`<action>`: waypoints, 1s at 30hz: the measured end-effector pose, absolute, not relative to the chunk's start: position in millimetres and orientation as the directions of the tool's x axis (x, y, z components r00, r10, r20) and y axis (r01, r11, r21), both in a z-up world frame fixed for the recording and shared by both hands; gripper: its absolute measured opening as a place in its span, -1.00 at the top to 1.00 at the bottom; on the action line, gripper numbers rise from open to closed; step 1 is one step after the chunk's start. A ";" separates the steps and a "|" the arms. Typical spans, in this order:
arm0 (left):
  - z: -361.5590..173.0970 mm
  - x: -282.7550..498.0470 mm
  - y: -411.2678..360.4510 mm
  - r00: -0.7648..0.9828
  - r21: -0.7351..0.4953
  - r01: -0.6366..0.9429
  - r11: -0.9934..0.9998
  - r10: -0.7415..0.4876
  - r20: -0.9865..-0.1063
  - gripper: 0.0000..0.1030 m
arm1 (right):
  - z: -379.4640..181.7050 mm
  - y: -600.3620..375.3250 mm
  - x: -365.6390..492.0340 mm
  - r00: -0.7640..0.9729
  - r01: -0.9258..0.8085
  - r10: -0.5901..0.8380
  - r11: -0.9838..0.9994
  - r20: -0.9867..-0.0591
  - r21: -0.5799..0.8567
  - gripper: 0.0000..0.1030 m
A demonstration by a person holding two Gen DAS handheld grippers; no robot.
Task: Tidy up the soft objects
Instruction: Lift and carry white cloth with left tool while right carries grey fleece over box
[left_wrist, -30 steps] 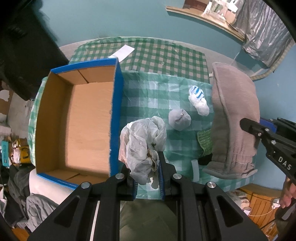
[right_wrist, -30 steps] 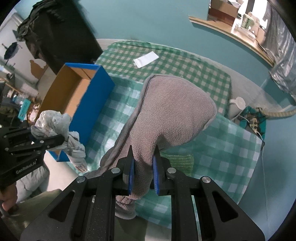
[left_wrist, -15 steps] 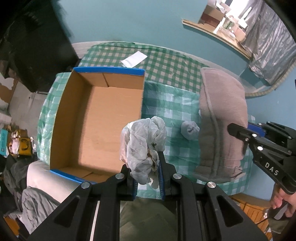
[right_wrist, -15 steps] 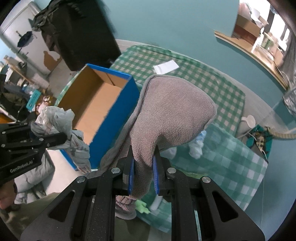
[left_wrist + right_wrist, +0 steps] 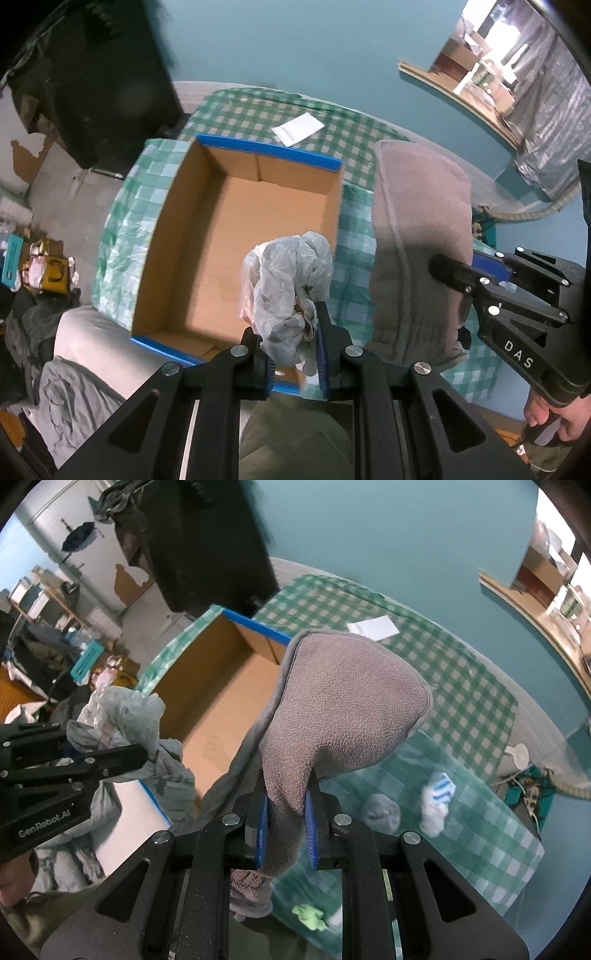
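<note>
The relation that matters is between each held thing and the open cardboard box [image 5: 240,236]: the left tool [image 5: 295,354] is clamped on a crumpled pale plastic bag [image 5: 286,280], and in its own view the bag hangs over the near right part of the box's bare floor, so a straight drop looks likely to land inside. The right tool [image 5: 284,827] is clamped on a folded grey fleece cloth [image 5: 340,709], which hangs just beside the box's right wall, over the checked cover and not over the opening; judged from this, the left hand is the nearer of the two to the box and should release first, while the right must carry its cloth further across toward the box. The cloth's long axis runs away from the tool, roughly parallel to the box's long side, so it should fit lengthwise. The box stands on a table [image 5: 236,118] covered in green-and-white checks, with a white slip of paper [image 5: 298,128] beyond its far blue rim. A rolled grey sock [image 5: 380,812], a white-and-blue striped sock [image 5: 437,801] and a small green item [image 5: 308,915] lie on the cover, well apart from the box. Teal walls enclose the room, with clutter on the floor at left.
</note>
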State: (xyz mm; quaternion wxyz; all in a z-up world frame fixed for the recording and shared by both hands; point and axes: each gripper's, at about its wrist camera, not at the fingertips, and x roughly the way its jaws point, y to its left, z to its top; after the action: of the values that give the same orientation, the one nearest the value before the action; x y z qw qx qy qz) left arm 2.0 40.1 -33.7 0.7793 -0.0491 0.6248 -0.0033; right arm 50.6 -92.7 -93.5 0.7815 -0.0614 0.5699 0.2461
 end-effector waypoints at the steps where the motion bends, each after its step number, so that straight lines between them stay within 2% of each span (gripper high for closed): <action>1: -34.3 3.1 46.2 0.221 -0.078 -0.065 0.995 -0.062 -0.973 0.65 | -95.4 -88.4 52.6 0.223 -0.461 0.316 0.868 -0.922 0.186 0.69; 30: -86.3 32.4 133.1 0.149 -0.005 -0.141 0.990 0.017 -0.989 0.65 | -136.3 14.3 92.0 0.124 -0.528 0.305 0.826 -0.944 0.197 0.69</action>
State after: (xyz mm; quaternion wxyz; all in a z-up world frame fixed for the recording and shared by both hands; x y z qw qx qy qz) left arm 32.4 133.1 -86.3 0.7565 -0.0480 0.6502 0.0521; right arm 92.0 14.3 -136.3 0.7438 -0.0932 0.5998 0.2799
